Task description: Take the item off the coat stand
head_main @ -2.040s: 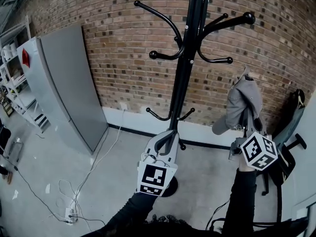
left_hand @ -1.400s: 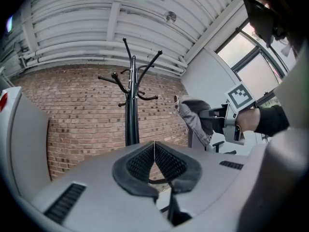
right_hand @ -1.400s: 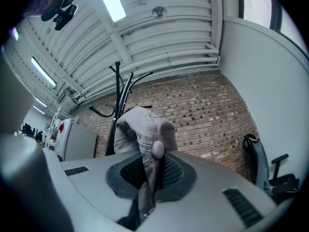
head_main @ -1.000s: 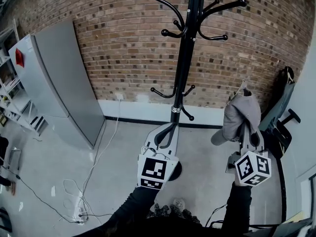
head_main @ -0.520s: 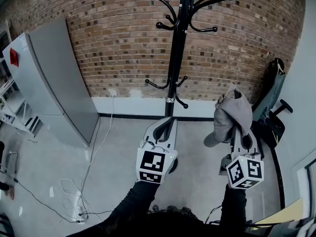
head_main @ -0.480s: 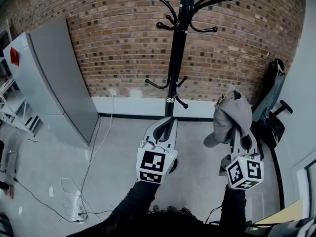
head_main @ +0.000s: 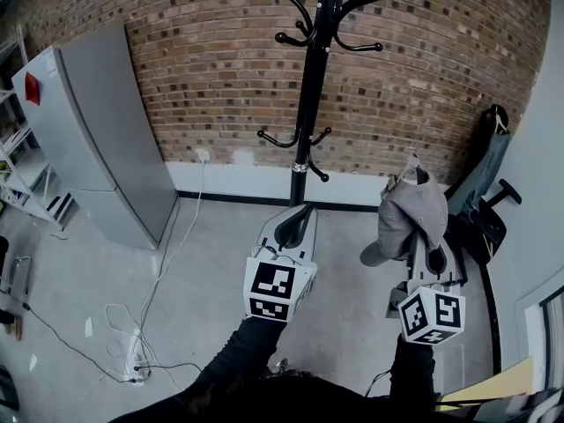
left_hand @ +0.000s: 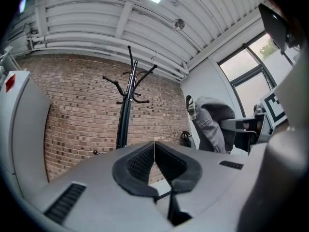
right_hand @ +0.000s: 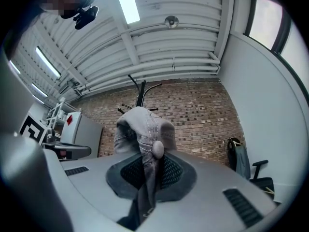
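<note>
Cap [head_main: 411, 211], grey cloth, is off the coat stand [head_main: 308, 104] and held in the right gripper [head_main: 422, 252], at 4 o'clock from the stand's pole and well apart from it. Right fingers [right_hand: 171, 172] stand nearly closed, pinching a fold of the crown between them; the top button sits just above the pads. Left gripper [head_main: 305, 211] is closed on itself, its fingers [left_hand: 139, 162] meeting with nothing between them, and points at 12 o'clock toward the stand.

Handling, as judged: light and soft, with no stiffness in the crown, so it sags and folds around the grip. Not fragile. Cloth may slide out of so thin a pinch; the brim or rear band would likely give a firmer hold.

Not determined: the head view hides the right fingertips behind the cap. The stand's top is cut by the frame, and its base sits behind the left gripper. Visible hooks appear bare.
</note>
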